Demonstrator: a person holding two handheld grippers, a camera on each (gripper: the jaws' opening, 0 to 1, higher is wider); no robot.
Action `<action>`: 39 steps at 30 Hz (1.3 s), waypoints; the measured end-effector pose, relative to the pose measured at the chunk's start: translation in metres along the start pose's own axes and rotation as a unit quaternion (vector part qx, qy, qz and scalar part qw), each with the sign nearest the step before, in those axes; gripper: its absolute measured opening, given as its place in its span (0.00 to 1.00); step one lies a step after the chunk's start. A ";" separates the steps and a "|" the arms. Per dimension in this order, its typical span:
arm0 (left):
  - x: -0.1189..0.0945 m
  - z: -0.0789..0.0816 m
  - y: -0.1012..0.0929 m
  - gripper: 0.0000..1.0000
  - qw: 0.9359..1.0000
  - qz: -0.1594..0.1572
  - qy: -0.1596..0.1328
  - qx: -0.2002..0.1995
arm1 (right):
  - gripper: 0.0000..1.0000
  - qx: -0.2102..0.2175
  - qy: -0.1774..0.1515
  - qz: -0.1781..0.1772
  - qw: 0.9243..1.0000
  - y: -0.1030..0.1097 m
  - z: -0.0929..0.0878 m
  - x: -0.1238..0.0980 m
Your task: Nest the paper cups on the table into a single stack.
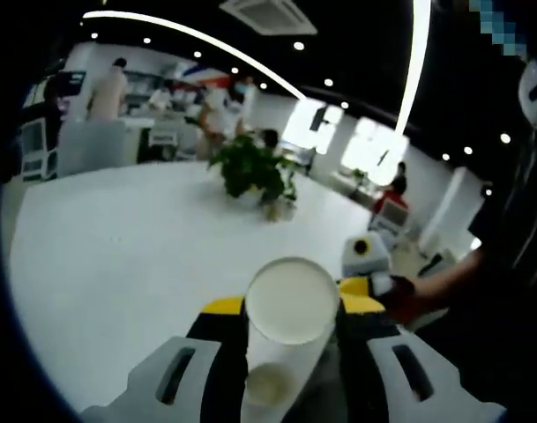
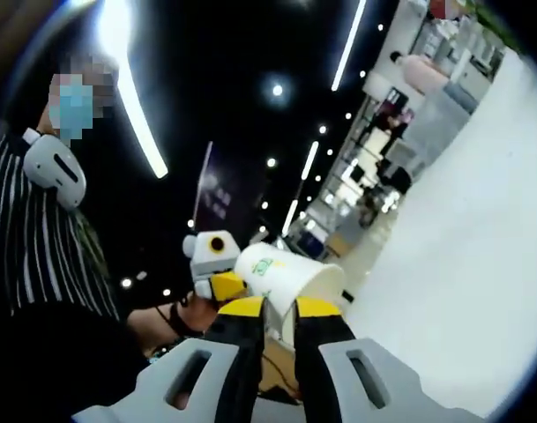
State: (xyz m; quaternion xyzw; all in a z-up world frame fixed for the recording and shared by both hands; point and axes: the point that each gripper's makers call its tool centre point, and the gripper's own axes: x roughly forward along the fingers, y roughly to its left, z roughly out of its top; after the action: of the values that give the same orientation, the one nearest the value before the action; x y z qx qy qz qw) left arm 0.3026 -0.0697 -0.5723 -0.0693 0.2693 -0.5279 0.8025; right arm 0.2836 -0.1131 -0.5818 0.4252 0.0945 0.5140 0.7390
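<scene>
We are in a large room with a dark ceiling, long strips of light and small round lamps. In the left gripper view a wide white tabletop [image 1: 118, 264] spreads out in front of us, and on its far part stands a green plant [image 1: 255, 172] in a small pot. Behind it we see some people, desks and bright windows.

In the same view the left tongs [image 1: 290, 339] hold a white paper cup [image 1: 290, 304] between their yellow-and-black tips. The open mouth of the cup turns toward the camera, so we look into it, and the 2 tips press on its sides. Lower between the jaws we see another pale round shape, but it is too blurred for us to say what it is. At the right of the cup the right tongs [image 1: 365, 295] come into the picture with a hand [image 1: 418, 295] behind them; they are just beside the cup.

In the right gripper view the right tongs [image 2: 279, 308] have their 2 yellow tips close together with a narrow gap, at the rim of the paper cup [image 2: 290, 273]. We cannot tell if they pinch the rim or only touch it. The cup lies tilted, with a green mark on its side, and the left tongs [image 2: 220, 282] grip it from the left. A person in a striped shirt [image 2: 34, 247] is at the left, and the white tabletop [image 2: 462, 264] fills the right side.
</scene>
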 end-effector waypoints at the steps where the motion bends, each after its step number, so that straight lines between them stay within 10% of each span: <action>1: 0.000 -0.001 -0.001 0.37 1.000 -0.003 0.001 0.000 | 0.06 -0.004 -0.002 0.004 1.000 0.000 0.002 0.000; 15: 0.002 0.001 -0.016 0.42 0.999 -0.033 -0.019 0.029 | 0.00 0.006 -0.008 0.090 0.996 0.036 0.019 0.000; 39: 0.001 -0.023 -0.004 0.54 0.992 0.016 -0.009 0.126 | 0.00 0.003 0.096 0.047 0.994 0.026 0.005 0.004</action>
State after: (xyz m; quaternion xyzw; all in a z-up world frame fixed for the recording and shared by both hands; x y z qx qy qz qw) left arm 0.2880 -0.0684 -0.5902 0.0320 0.1942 -0.5440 0.8157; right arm 0.2701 -0.1093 -0.5586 0.3797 0.1467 0.5865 0.7003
